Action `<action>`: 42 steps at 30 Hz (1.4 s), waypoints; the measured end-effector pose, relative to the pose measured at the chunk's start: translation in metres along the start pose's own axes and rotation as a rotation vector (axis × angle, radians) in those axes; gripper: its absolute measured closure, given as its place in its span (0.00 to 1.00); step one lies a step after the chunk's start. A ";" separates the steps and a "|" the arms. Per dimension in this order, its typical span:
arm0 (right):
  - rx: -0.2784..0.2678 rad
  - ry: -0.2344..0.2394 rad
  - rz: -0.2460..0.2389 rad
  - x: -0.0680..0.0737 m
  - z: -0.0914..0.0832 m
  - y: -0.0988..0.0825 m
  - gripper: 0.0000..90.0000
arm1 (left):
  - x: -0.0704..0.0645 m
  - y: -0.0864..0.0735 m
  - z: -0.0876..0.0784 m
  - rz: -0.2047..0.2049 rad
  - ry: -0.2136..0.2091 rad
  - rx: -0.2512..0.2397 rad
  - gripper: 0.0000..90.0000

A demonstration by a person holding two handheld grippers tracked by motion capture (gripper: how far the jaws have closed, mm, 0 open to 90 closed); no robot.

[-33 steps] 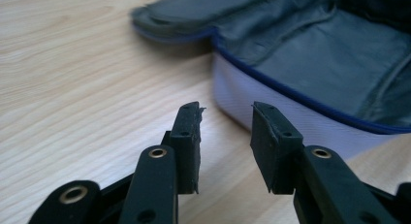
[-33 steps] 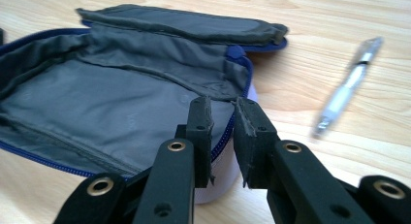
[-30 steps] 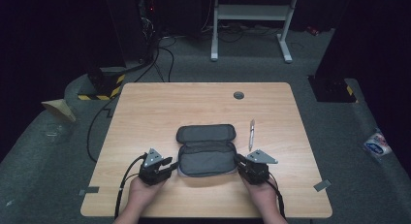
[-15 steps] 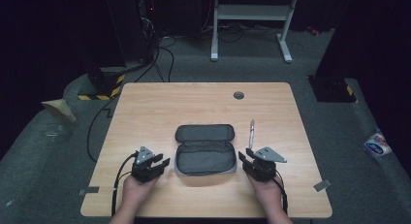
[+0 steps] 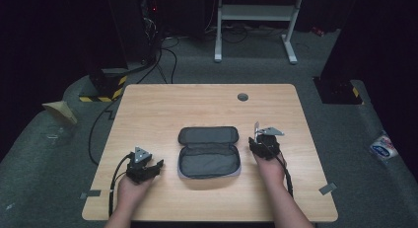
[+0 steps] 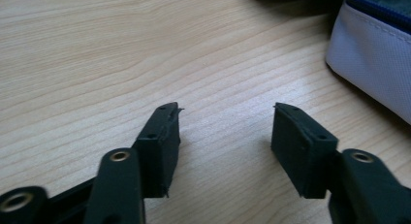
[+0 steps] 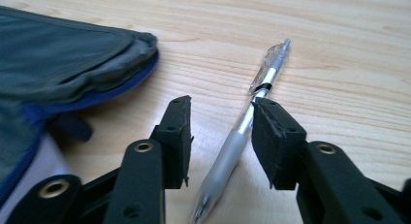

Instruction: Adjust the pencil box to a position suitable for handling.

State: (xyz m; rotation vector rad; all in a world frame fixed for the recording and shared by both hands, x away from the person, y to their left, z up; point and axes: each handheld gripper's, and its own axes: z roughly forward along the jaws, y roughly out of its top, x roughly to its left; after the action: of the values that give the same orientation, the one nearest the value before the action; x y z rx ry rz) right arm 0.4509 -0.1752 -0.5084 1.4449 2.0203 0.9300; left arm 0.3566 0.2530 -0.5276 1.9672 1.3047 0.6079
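Observation:
An open dark grey pencil case point(image 5: 209, 151) with a blue zip lies at the middle of the wooden table point(image 5: 162, 104). A clear pen point(image 5: 257, 128) lies just right of it. My right gripper point(image 5: 257, 138) has its jaws open on either side of the pen point(image 7: 271, 69), which lies on the table near the right pad point(image 7: 271, 136). The case's lid point(image 7: 63, 64) is at its left. The right jaws have just been opening. My left gripper point(image 5: 156, 167) rests left of the case, its jaws point(image 6: 227, 107) just opened wide with nothing between them. The case's pale side point(image 6: 373, 54) lies off to its right.
A round cable grommet point(image 5: 242, 96) sits near the table's far edge. On the floor behind are a white stand's legs point(image 5: 256, 25), cables point(image 5: 162, 60) and a yellow-black striped base point(image 5: 106, 87).
My right gripper has moved forward from the case's right end to the pen and opened. My left gripper has drawn back left from the case and opened wider.

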 end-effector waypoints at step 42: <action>0.099 0.054 -0.089 -0.008 -0.049 -0.051 0.78 | 0.000 0.000 0.001 0.009 -0.003 0.002 0.42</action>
State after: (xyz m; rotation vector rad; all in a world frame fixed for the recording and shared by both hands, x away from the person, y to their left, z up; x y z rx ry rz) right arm 0.3868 -0.2057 -0.5151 1.3819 2.1787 0.8516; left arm 0.3572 0.2525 -0.5277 1.9759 1.2958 0.6083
